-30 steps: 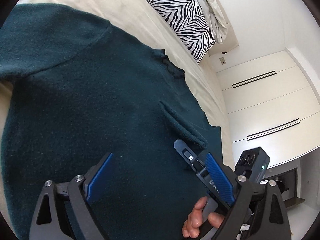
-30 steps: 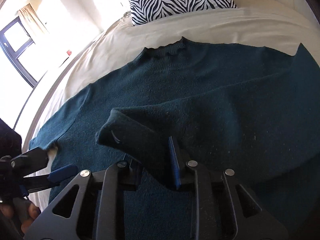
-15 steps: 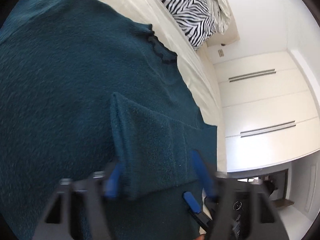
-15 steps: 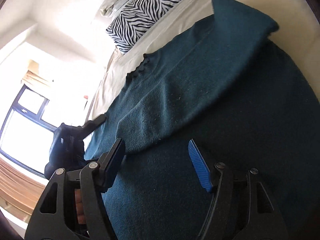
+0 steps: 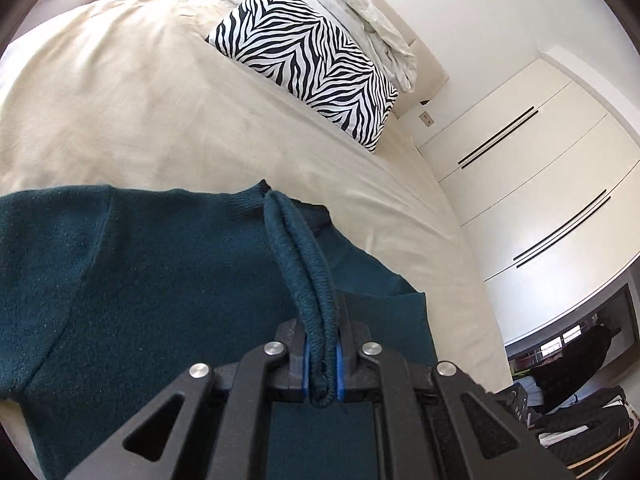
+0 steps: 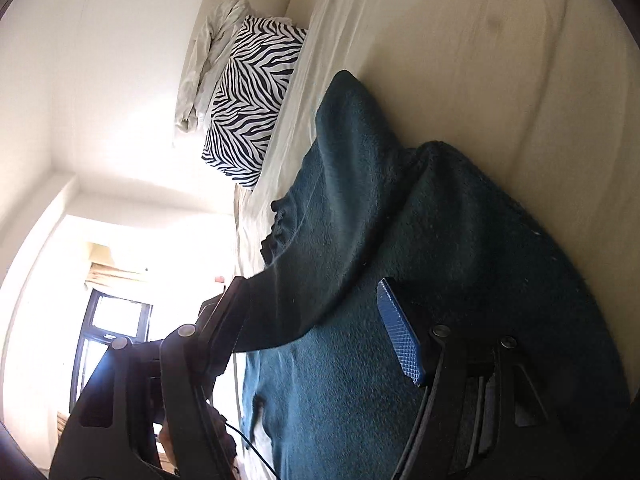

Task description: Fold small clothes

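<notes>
A dark teal knit sweater [image 5: 160, 280] lies spread on a cream bed sheet [image 5: 140, 112]. My left gripper [image 5: 322, 364] is shut on a doubled fold of the sweater's edge, which runs forward from the blue pads as a raised ridge [image 5: 298, 248]. In the right wrist view the sweater [image 6: 460, 280] fills the lower right, with its frilled collar [image 6: 276, 224] at the middle. My right gripper [image 6: 316, 320] is open, close above the cloth. A folded part lies between its fingers, and its blue pad [image 6: 400, 336] shows on the right.
A zebra-print pillow [image 5: 304, 60] and a crumpled pale cloth [image 5: 372, 24] lie at the head of the bed. White wardrobe doors [image 5: 540, 184] stand to the right, with dark clutter [image 5: 580, 412] on the floor. A bright window [image 6: 112, 320] shows in the right wrist view.
My left gripper has closed on the sweater's fold and pulled back, so more bed shows. My right gripper let go of its fold a second ago, stays open and has rolled sideways.
</notes>
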`<action>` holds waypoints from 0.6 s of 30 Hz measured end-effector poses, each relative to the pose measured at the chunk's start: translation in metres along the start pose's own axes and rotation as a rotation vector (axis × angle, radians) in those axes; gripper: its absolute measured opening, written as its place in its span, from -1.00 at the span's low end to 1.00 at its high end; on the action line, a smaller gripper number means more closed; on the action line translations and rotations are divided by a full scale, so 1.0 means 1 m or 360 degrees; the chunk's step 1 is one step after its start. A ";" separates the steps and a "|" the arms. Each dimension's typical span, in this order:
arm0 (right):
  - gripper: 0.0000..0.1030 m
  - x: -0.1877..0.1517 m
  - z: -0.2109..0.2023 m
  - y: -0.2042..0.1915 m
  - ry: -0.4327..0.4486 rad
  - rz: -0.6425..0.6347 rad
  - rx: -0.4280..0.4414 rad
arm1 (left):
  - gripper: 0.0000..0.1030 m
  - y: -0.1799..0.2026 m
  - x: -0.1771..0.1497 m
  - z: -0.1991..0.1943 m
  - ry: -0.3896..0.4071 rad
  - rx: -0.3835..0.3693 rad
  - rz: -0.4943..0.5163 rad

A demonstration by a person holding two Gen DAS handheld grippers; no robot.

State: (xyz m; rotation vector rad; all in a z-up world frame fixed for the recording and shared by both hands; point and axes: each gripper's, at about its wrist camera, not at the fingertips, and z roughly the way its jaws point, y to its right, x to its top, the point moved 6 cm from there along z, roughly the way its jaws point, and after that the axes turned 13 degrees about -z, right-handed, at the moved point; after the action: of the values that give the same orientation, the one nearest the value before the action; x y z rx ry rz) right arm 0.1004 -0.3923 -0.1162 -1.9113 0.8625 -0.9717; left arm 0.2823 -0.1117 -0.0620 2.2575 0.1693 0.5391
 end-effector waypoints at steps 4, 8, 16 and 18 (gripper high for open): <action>0.26 0.021 0.020 0.004 0.0037 0.0071 -0.0039 | -0.82 -0.022 -0.002 0.011 -0.0026 0.0056 -0.0061; 0.26 0.044 0.024 0.013 0.0130 0.0157 -0.0040 | -0.82 -0.042 -0.002 0.016 -0.0040 0.0101 -0.0089; 0.25 0.053 0.011 0.023 0.0137 0.0113 -0.0068 | -0.82 -0.073 -0.004 0.027 -0.0042 0.0161 -0.0148; 0.25 0.050 0.009 0.020 0.0087 0.0099 -0.0092 | -0.81 -0.076 -0.005 0.029 -0.0048 0.0173 -0.0134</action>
State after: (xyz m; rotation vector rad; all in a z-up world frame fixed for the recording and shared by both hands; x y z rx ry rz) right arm 0.1280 -0.4396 -0.1222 -1.9024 0.9854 -0.9750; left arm 0.2937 -0.0815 -0.1366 2.3505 0.2834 0.4611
